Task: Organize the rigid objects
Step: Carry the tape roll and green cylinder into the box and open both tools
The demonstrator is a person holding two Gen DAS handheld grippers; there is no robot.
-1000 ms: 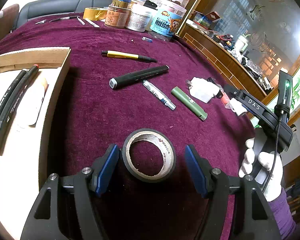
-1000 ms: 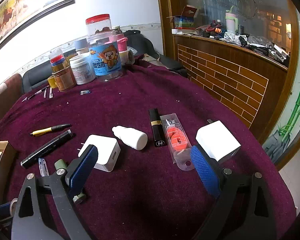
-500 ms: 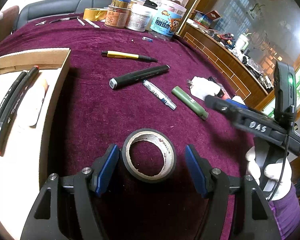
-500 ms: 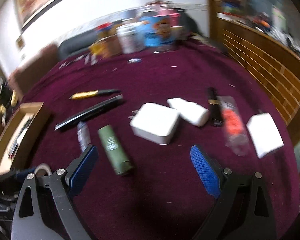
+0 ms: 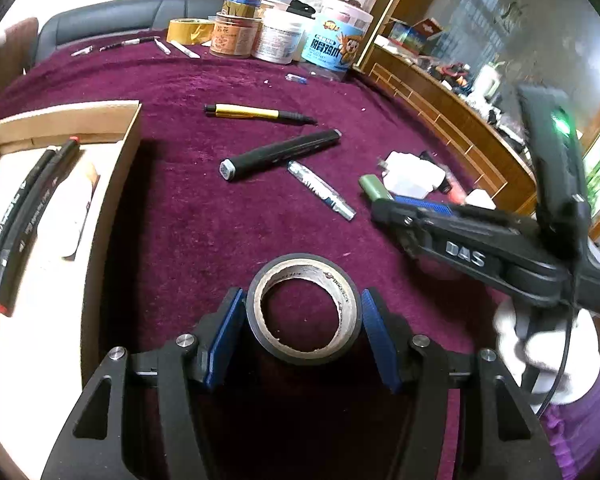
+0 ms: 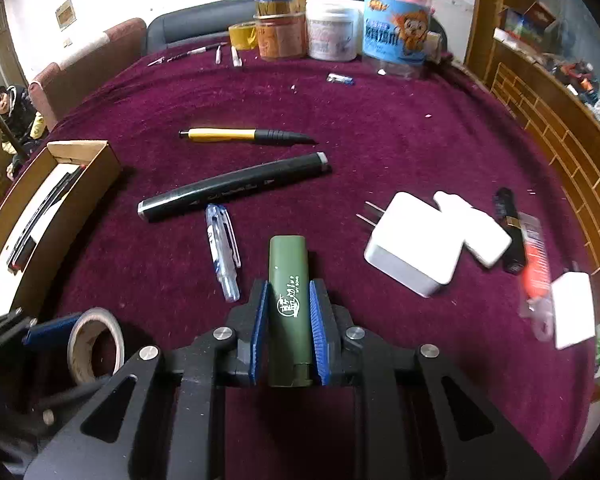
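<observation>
L gripper (image 5: 303,330) closing round tape roll (image 5: 304,312); R gripper (image 6: 290,330) closing on green tube (image 6: 289,292).

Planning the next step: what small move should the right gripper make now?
Probably finish closing, then lift. The right gripper is closing, its fingers flanking the green lighter, which seems to lie on the cloth; the cardboard tray sits off to the left.

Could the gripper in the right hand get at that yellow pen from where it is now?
Probably not yet. The right gripper is closing its jaws on the green lighter, so it is occupied. The cloth up to the yellow pen looks bare, except for the black marker lying across the way.
</observation>
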